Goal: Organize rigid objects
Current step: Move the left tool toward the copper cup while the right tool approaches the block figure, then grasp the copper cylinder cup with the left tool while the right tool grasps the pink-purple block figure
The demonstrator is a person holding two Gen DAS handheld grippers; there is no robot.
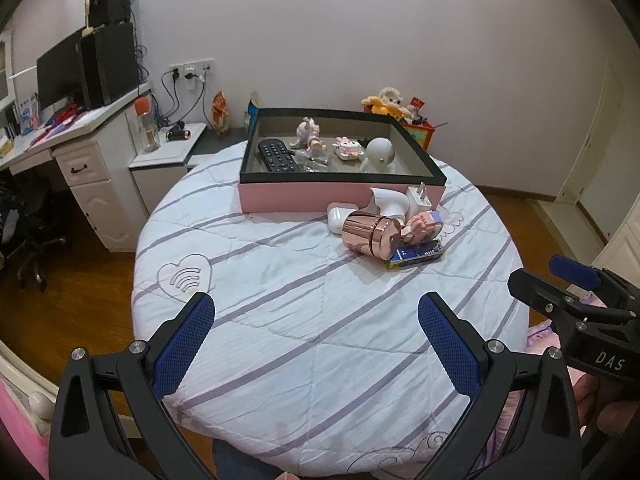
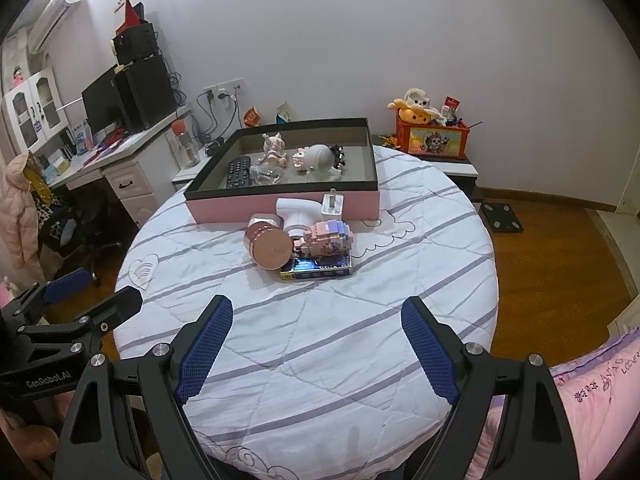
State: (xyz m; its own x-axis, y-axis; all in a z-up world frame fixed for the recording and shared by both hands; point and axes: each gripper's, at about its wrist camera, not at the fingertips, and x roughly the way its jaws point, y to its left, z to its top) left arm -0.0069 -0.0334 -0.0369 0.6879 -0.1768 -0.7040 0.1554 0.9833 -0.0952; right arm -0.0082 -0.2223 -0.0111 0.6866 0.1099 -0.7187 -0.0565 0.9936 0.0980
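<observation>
Both tools, left tool (image 1: 316, 344) and right tool (image 2: 316, 346), are held spread and empty above the round bed (image 1: 280, 320). A rose-gold canister (image 1: 370, 234), white charger (image 1: 418, 200) and block figure (image 1: 424, 226) are clustered before the pink box (image 1: 304, 198).

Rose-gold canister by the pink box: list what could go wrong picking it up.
1. The rose-gold canister lies on its side, so it may roll off the quilt.
2. It touches the pink block toy and the blue pack; lifting may drag them.
3. Its glossy surface could slip.
</observation>
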